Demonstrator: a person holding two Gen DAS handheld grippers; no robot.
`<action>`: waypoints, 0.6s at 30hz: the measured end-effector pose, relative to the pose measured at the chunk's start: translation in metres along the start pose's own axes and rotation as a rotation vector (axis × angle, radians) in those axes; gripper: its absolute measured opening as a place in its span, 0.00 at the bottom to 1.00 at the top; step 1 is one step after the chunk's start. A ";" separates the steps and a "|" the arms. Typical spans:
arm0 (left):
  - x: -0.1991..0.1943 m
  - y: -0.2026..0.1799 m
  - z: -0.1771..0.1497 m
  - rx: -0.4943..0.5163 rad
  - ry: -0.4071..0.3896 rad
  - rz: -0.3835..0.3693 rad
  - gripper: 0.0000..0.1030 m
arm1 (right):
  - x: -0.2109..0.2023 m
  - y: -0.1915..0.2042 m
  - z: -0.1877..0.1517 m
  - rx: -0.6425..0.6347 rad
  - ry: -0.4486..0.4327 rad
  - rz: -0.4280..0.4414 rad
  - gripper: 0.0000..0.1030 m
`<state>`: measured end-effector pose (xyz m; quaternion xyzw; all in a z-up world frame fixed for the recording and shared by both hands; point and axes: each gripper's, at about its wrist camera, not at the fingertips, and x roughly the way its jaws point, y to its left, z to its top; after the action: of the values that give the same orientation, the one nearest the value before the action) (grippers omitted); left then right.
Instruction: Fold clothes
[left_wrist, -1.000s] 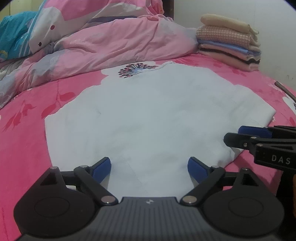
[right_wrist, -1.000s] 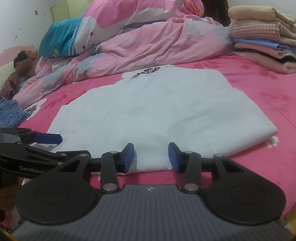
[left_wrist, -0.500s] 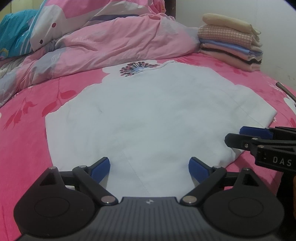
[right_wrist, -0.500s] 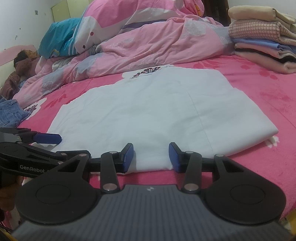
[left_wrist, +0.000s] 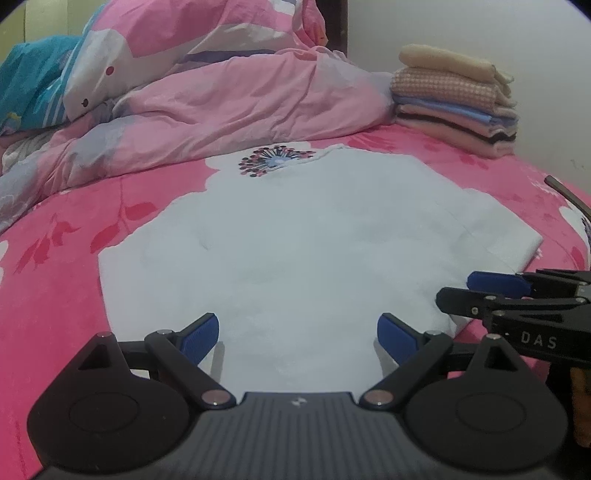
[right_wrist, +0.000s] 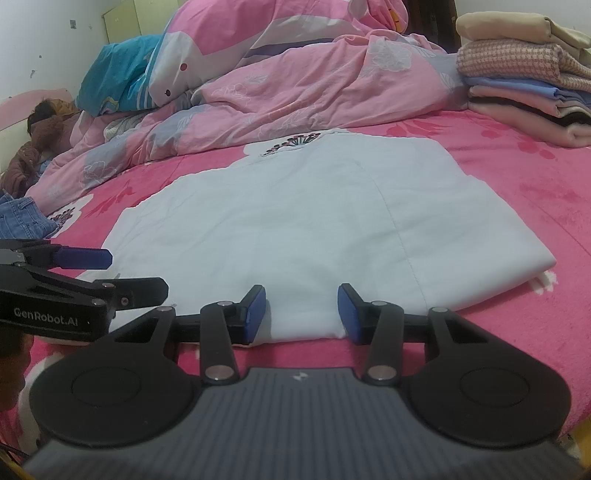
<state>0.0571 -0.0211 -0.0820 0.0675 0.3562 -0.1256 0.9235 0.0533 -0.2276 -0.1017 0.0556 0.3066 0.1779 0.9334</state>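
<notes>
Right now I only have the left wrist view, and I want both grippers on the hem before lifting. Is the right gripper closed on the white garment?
Observer: No. In the right wrist view the right gripper is open. Its pads sit either side of the white garment's near hem and are not pinching it.
Operator: Where does that hem end? My own gripper hides it.
Observer: Its edge lies about level with the rear of those pads, and the pink sheet shows just nearer than that.
Operator: Anything off to the left that I cannot see?
Observer: Blue denim lies on the bed past the garment's left corner, apart from it.
</notes>
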 end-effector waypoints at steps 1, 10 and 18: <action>0.001 -0.001 0.000 0.001 0.002 -0.001 0.91 | 0.000 0.000 0.000 -0.001 0.000 0.000 0.42; 0.002 -0.002 0.000 0.002 0.011 0.005 0.91 | 0.000 0.000 0.000 -0.001 0.001 0.003 0.42; 0.003 -0.003 -0.002 0.007 0.020 0.006 0.91 | 0.000 -0.001 0.001 -0.002 0.001 0.004 0.42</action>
<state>0.0576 -0.0244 -0.0857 0.0729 0.3648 -0.1236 0.9200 0.0540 -0.2283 -0.1013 0.0553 0.3069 0.1799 0.9329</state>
